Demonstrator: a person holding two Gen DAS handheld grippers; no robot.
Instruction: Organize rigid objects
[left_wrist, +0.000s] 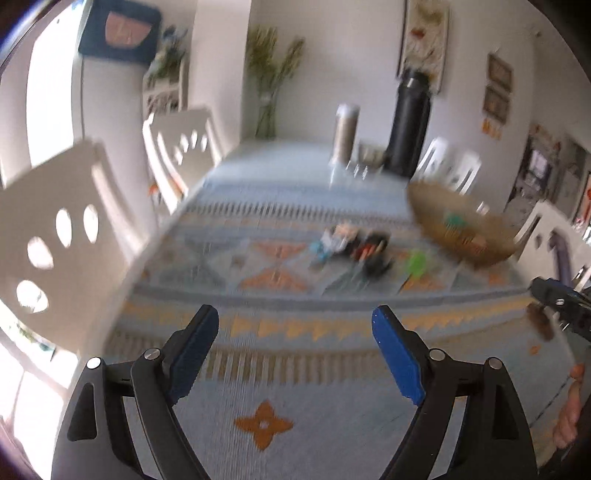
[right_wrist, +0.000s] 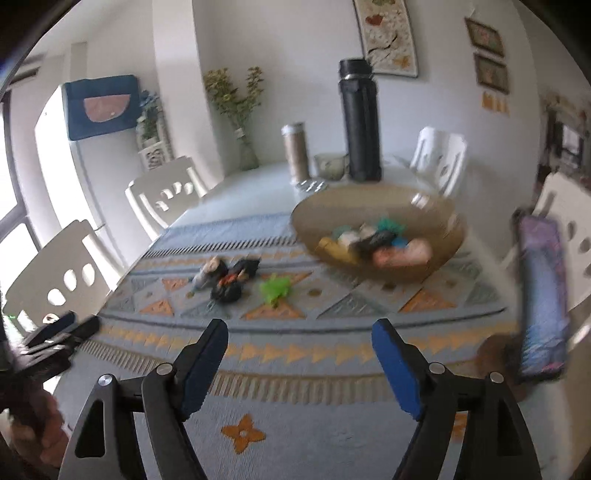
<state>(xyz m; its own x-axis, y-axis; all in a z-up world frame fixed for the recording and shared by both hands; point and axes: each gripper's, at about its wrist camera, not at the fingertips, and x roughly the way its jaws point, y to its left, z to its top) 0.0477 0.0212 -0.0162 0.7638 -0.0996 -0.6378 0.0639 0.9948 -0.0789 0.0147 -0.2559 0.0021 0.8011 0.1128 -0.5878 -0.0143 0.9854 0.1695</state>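
Observation:
A tan bowl (right_wrist: 380, 218) stands on the patterned tablecloth (right_wrist: 295, 354) and holds several small toys (right_wrist: 373, 243); it also shows in the left wrist view (left_wrist: 458, 225). On the cloth left of it lie a pale toy (right_wrist: 208, 273), a black and orange toy (right_wrist: 234, 282) and a green toy (right_wrist: 275, 290). The same pile shows blurred in the left wrist view (left_wrist: 358, 247). My left gripper (left_wrist: 295, 328) is open and empty above the near cloth. My right gripper (right_wrist: 299, 341) is open and empty, short of the toys.
A tall black bottle (right_wrist: 360, 122), a tan tumbler (right_wrist: 295, 151) and a glass cup (right_wrist: 330, 166) stand at the far end. White chairs (right_wrist: 162, 195) line the left side. A purple flat box (right_wrist: 541, 295) stands at the right edge. A vase of flowers (right_wrist: 245, 147) stands far back.

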